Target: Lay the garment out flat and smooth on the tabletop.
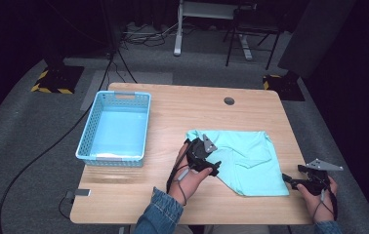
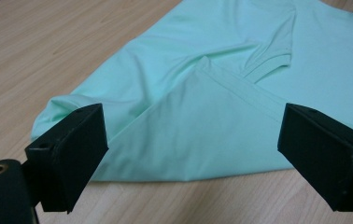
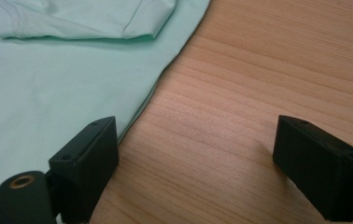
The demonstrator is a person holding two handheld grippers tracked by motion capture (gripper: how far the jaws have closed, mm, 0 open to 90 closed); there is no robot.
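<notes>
Shirt (image 1: pixel 243 161) is lying partly folded on the table (image 1: pixel 173 112), right of the basket (image 1: pixel 116 127). Left gripper (image 1: pixel 211 165) and right gripper (image 1: pixel 290 179) are hovering with jaws spread, empty. Fabric looks light and limp; pinching a folded edge seems best.

Denim sleeve (image 1: pixel 160 209) - blk grippers, grey plates.

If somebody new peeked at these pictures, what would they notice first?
Probably the mint-green shirt, partly folded on the right half of the wooden table, bright against the dark room. Next, the light blue basket with nothing in it, at the table's left side. Then the two black grippers: the left gripper open at the shirt's left edge, the right gripper open beside its near right corner.
</notes>
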